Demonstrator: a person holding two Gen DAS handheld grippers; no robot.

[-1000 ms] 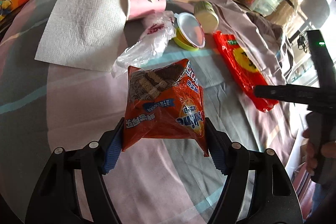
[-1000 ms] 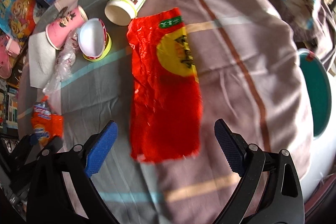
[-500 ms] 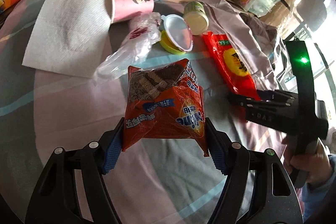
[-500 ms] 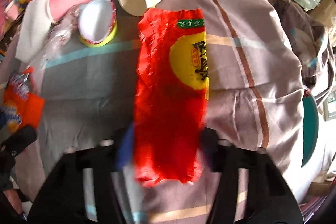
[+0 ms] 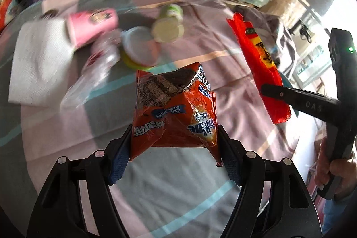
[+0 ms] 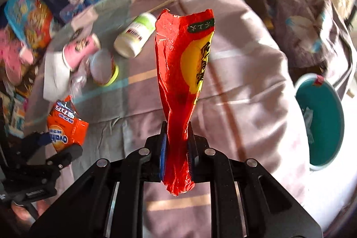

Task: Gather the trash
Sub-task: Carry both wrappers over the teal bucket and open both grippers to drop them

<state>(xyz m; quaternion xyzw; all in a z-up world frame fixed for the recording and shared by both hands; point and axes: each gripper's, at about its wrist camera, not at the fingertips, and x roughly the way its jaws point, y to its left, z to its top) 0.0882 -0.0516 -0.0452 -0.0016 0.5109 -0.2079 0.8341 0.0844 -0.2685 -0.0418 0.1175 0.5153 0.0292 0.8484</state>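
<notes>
Here, left tongs (image 5: 174, 155) gripping snack packet (image 5: 176, 108), right tongs (image 6: 176, 155) pinching red wrapper (image 6: 183, 73)

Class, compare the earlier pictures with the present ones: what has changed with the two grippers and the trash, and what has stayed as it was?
The right gripper closed on the red wrapper, which lay flat on the cloth a second ago, and lifted it off the table. The left gripper still holds the orange snack bag. The pink cup, napkin and green-labelled bottle remain on the cloth.

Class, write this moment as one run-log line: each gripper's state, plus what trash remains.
left gripper: shut on orange snack bag | right gripper: shut on red wrapper | on cloth: pink cup, white bottle, napkin
</notes>
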